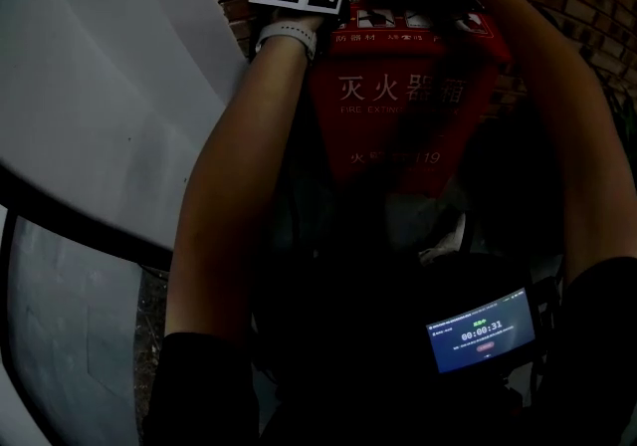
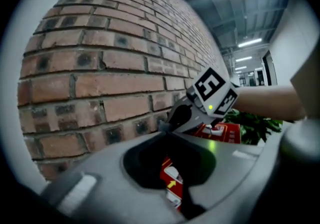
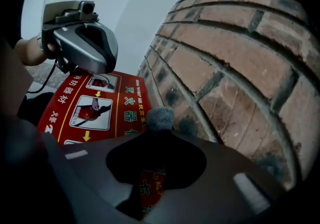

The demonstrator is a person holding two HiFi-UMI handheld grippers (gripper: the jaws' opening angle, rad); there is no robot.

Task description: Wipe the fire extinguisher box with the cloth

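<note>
A red metal fire extinguisher box (image 1: 398, 125) stands against a red-brown brick wall (image 2: 100, 83). In the head view it sits at 12 o'clock, between the person's two outstretched bare forearms.

Its front carries large pale characters "灭火器箱", with "FIRE EXTING…" beneath, the rest hidden, and lower down a dim line ending in "119". In the right gripper view the lid shows white picture panels linked by yellow arrows, pale-green characters "灭火器", and white characters "防器材" along the edge at 9 o'clock.

The right tool (image 3: 159, 134) has its jaws drawn together on a small tuft of grey fuzzy cloth (image 3: 160, 118). The tuft pokes out at the tips, over the back of the lid where it meets the wall. Whether the cloth touches the lid cannot be told.

The left tool (image 2: 165, 129) also has its jaws closed. A tiny grey speck sits at the tips, too small to name, and nothing else is held. The right tool appears just beyond it at 2 o'clock, and the two are near each other above the lid.

The wiping of the lid seems about to start or barely under way. The next move probably calls for lowering the tuft flat onto the red lid and sweeping across it, clear of the rough brick.

Further out are a pale grey curved panel (image 1: 90, 86) at 9 o'clock in the head view and a small lit screen (image 1: 483, 332) at 5 o'clock reading "00:00:31". Green leaves (image 2: 250, 124) show at 3 o'clock in the left gripper view.
</note>
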